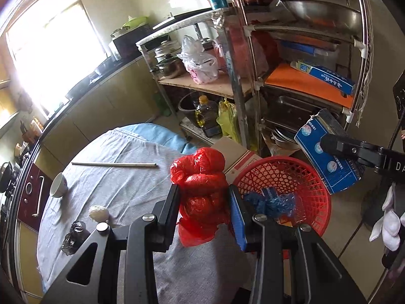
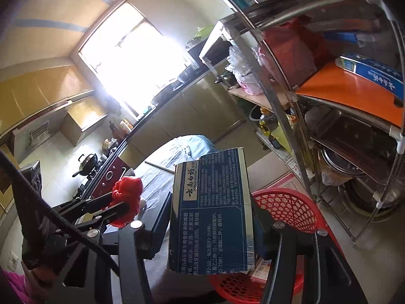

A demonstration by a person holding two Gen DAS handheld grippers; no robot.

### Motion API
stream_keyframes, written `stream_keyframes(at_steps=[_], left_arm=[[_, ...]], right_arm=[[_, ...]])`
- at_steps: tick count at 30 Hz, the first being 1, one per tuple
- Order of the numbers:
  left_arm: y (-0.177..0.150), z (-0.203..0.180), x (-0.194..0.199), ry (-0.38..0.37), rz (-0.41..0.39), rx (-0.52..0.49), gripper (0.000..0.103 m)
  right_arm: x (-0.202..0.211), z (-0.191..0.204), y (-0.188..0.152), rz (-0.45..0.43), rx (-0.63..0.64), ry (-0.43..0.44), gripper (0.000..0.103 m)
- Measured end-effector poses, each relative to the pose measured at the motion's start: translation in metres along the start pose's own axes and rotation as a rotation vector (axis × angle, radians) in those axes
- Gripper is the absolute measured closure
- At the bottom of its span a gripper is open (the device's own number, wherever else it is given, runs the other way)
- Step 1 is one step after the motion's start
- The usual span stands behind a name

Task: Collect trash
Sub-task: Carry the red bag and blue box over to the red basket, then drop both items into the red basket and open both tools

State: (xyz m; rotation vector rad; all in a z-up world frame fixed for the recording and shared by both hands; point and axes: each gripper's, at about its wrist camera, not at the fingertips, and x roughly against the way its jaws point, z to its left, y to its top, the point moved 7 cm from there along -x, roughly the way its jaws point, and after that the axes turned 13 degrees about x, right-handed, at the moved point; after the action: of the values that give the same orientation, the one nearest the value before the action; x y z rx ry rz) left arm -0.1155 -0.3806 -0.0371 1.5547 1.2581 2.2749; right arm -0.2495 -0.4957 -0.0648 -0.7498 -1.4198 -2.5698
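Note:
My left gripper [image 1: 204,197] is shut on a crumpled red plastic bag [image 1: 200,177], held above the table's right edge beside the red mesh basket [image 1: 314,187]. A blue plastic scrap [image 1: 270,201] lies inside that basket. My right gripper [image 2: 211,215] is shut on a torn blue toothpaste box [image 2: 212,212], held upright just above and left of the red basket [image 2: 286,202]. The left wrist view shows that box [image 1: 326,157] hanging over the basket's far right rim. The red bag [image 2: 127,197] appears in the right wrist view, pinched in the other gripper.
On the grey tablecloth [image 1: 121,182] lie a white bowl [image 1: 58,185], a white stick [image 1: 114,164], a white paper wad [image 1: 98,212] and a crumpled black bag [image 1: 74,236]. A cardboard box [image 1: 238,157] sits behind the basket. A metal shelf rack [image 1: 298,76] stands on the right.

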Motion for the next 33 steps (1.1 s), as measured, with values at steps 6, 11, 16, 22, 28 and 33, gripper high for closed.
stream_keyframes(at_steps=[6, 11, 16, 22, 28, 33], left_arm=[[0.002, -0.014, -0.011, -0.016, 0.020, -0.017, 0.063], [0.002, -0.025, -0.020, -0.031, 0.036, -0.036, 0.063], [0.001, -0.036, -0.029, -0.047, 0.055, -0.053, 0.063], [-0.002, -0.046, -0.038, -0.060, 0.081, -0.068, 0.063], [-0.006, -0.052, -0.044, -0.085, 0.110, -0.073, 0.063], [-0.010, -0.058, -0.048, -0.129, 0.139, -0.070, 0.061]], right_arm=[[-0.002, -0.019, -0.005, 0.010, -0.036, -0.013, 0.044], [-0.002, -0.032, -0.010, 0.019, -0.065, -0.019, 0.044], [-0.004, -0.044, -0.015, 0.033, -0.091, -0.024, 0.044], [-0.007, -0.055, -0.025, 0.056, -0.126, -0.025, 0.044], [-0.010, -0.065, -0.032, 0.073, -0.162, -0.023, 0.044], [-0.012, -0.069, -0.033, 0.084, -0.184, -0.017, 0.043]])
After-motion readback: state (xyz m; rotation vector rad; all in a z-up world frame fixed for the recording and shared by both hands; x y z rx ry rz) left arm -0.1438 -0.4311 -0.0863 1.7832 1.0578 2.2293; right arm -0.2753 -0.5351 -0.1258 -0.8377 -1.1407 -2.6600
